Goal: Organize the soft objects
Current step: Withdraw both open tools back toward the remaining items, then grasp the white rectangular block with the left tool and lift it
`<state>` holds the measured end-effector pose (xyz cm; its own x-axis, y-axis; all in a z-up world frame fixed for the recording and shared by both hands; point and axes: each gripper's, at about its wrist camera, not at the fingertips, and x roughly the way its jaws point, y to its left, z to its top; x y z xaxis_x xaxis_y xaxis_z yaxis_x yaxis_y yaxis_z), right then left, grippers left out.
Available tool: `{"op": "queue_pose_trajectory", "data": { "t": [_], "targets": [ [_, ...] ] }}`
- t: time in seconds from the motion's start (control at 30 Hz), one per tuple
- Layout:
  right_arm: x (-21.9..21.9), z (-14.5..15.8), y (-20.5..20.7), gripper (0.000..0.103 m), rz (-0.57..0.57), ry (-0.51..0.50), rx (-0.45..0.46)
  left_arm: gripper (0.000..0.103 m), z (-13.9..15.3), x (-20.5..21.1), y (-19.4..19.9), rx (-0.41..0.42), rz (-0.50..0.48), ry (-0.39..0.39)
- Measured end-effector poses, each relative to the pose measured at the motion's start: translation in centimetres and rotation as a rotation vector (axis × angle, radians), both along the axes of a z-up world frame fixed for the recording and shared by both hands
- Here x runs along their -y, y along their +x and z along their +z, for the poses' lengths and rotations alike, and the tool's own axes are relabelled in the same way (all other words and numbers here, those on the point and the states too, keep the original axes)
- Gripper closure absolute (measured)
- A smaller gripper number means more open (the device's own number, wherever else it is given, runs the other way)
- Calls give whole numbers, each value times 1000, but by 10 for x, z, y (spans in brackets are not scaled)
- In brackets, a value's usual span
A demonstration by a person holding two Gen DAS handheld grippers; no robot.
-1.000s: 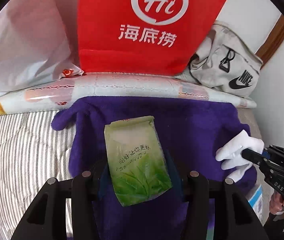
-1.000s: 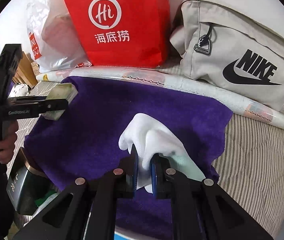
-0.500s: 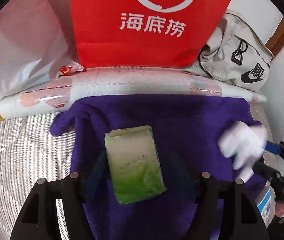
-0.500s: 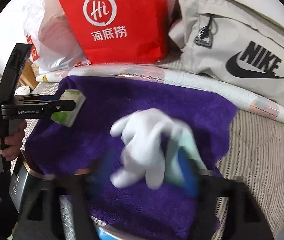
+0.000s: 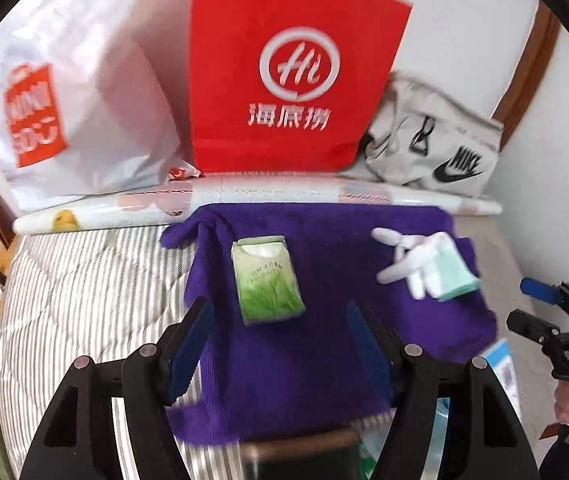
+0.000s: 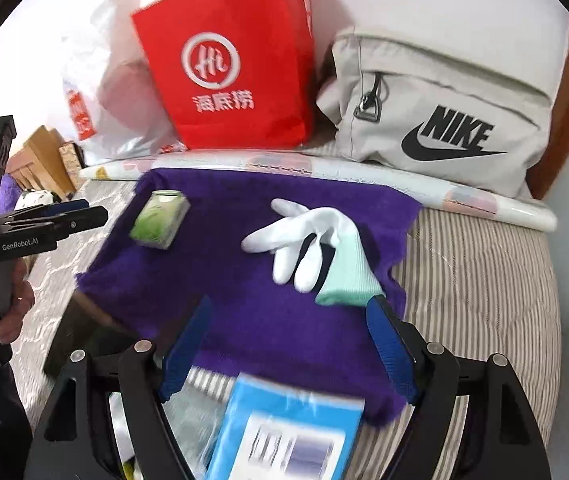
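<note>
Both of your claws now hang with their jaws apart and nothing between them. The left claw (image 5: 278, 344) has let go of the green tissue pack (image 5: 267, 279), which a second ago sat between its fingers; the pack now lies flat on the purple towel (image 5: 324, 360), just ahead of the fingertips. The right claw (image 6: 290, 350) was clamped on the white glove (image 6: 308, 246) a second ago; the glove now lies spread on the towel's right part, its mint cuff just beside the right blue pad (image 6: 388, 354), seemingly not pinched. Both claws sit farther back from the towel than before, so more of the bed (image 5: 80, 284) shows.

I judge that both soft things are placed, well apart on the towel, and this step is done. What is left depends on whether more soft items wait nearby.

Close under the right claw, a blue-and-white box (image 6: 284, 436) is blurred at the bed's edge, and a dark object (image 6: 80, 340) sits beside it at the towel's near left corner; I cannot tell what either is. Mind them if you reach low again.

Farther off, a rolled patterned mat (image 5: 244, 200) lies along the towel's far edge. Behind it stand a white plastic bag (image 5: 84, 112), a red paper bag (image 5: 288, 76) and a beige Nike bag (image 6: 440, 116) against the wall. None of them blocks the towel.
</note>
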<state>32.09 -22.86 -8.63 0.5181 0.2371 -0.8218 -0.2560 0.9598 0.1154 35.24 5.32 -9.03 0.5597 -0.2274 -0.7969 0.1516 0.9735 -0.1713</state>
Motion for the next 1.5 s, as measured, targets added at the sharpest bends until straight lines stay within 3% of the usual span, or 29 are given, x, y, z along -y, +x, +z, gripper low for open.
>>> {"op": "queue_pose_trajectory", "data": {
  "t": [0.13,0.27,0.43,0.63,0.7,0.87,1.2,1.3,1.33,1.5],
  "targets": [
    [6,16,-40,24,-12,25,65,35,14,2,-42,39,-5,2],
    [4,20,-75,24,5,45,57,35,20,7,-84,38,-21,12],
    [-6,18,-126,24,7,-12,62,35,15,22,-136,5,-59,-7],
    [1,14,-172,24,-19,37,70,35,-9,39,-183,-56,-95,-93],
    [1,14,-185,24,-9,37,91,35,-23,43,-191,-92,-94,-142],
    [0,4,-209,24,-9,18,115,33,-44,51,-199,-128,-81,-175],
    [16,-32,-232,24,-38,50,39,28,-73,63,-182,-210,-62,-210],
    [15,-37,-234,24,-37,41,29,40,-76,63,-181,-192,-43,-241],
    [14,-37,-234,24,-35,39,28,55,-75,62,-182,-183,-43,-248],
    [7,-35,-234,24,-23,43,36,53,-64,55,-195,-149,-74,-263]
  ]
}}
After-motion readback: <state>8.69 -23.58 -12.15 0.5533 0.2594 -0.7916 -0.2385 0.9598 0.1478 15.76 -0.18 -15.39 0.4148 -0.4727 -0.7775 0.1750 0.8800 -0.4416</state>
